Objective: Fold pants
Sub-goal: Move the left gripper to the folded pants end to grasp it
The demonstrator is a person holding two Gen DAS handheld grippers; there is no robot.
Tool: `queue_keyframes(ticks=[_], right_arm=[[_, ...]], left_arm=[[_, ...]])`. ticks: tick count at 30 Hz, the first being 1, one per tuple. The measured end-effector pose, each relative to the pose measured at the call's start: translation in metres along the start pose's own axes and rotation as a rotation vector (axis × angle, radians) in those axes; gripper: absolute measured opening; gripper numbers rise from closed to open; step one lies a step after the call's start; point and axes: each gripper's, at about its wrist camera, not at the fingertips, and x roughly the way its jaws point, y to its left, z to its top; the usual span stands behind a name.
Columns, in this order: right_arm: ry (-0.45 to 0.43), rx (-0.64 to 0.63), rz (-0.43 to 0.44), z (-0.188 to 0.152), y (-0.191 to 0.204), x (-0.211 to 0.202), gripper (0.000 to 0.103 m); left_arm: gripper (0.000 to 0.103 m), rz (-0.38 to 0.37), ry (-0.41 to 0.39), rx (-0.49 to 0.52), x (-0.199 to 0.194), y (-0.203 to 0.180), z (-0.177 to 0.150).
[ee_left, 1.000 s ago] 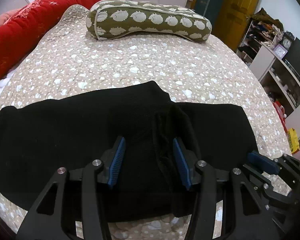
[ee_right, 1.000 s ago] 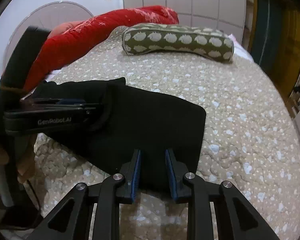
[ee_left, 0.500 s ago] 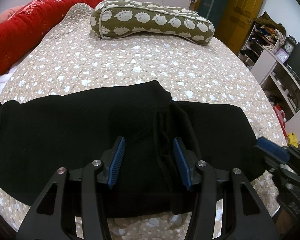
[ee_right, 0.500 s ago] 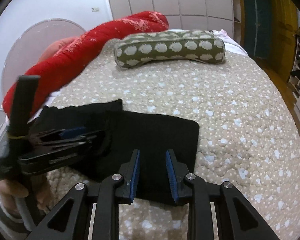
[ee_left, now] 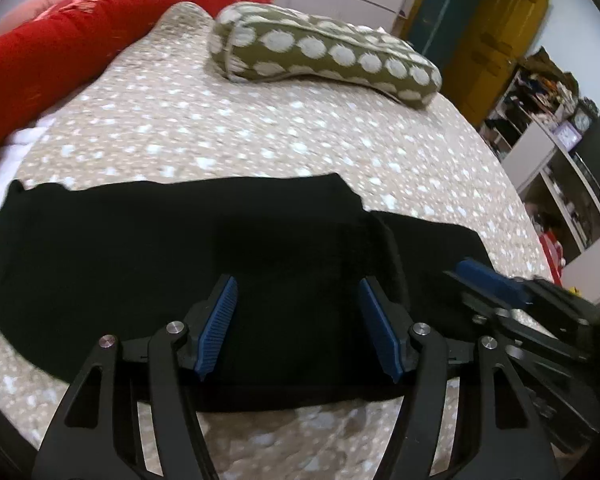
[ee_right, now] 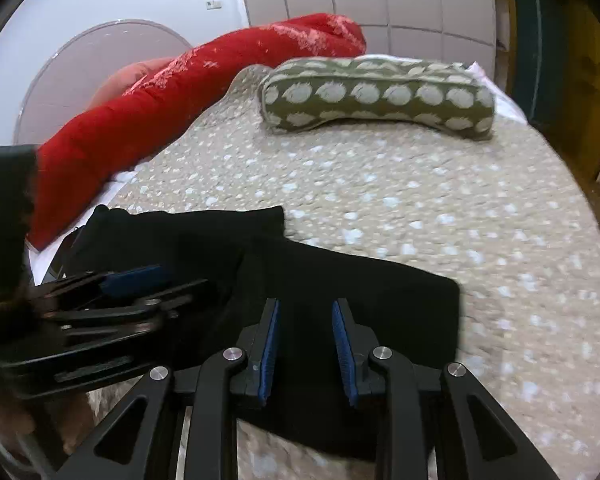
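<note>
1. On the quilted bedspread (ee_left: 260, 136), near edge, well short of the green bolster pillow (ee_left: 324, 56): black pants (ee_left: 140, 252) lie flat as a long band, one fold already in, thicker layered ridge toward the right end.
2. Red duvet (ee_left: 80, 40) sits left of the pillow, well clear; ignore it.
3. Left gripper (ee_left: 296, 324) hangs over the pants' near edge, jaws opening, nothing pinched; cloth lies under them, not between the pads.
4. Right gripper (ee_right: 304, 348) over the right end, jaws parted narrowly, empty.
5. Judgement: next fold goes well if both pinch the same end at near and far corners, catch all layers, lift together and carry across toward the other end, keeping edges lined up.
6. Risk: grabbing the top layer only drags the fold open.
</note>
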Motion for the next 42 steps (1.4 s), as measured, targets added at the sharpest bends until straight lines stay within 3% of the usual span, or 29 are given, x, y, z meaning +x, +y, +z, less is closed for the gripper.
queue_keyframes(ticks=[7,12,21,30,42], right_arm=[[0.041,-0.085,0.076,0.001,0.035,0.034,0.026],[0.019,-0.078,0.095,0.007,0.036,0.02,0.026],[0.061,-0.133,0.04,0.007,0.046,0.033,0.031],[0.024,-0.213,0.128,0.031,0.09,0.036,0.044],[0.062,-0.279,0.224,0.06,0.136,0.089,0.045]], left_arm=[[0.069,0.046,-0.032,-0.117,-0.026,0.046,-0.005],[0.069,0.084,-0.043,-0.182,-0.038,0.073,-0.01],[0.069,0.122,-0.06,-0.217,-0.047,0.09,-0.016],[0.069,0.131,-0.068,-0.266,-0.055,0.104,-0.019],[0.069,0.15,-0.065,-0.463,-0.069,0.145,-0.043]])
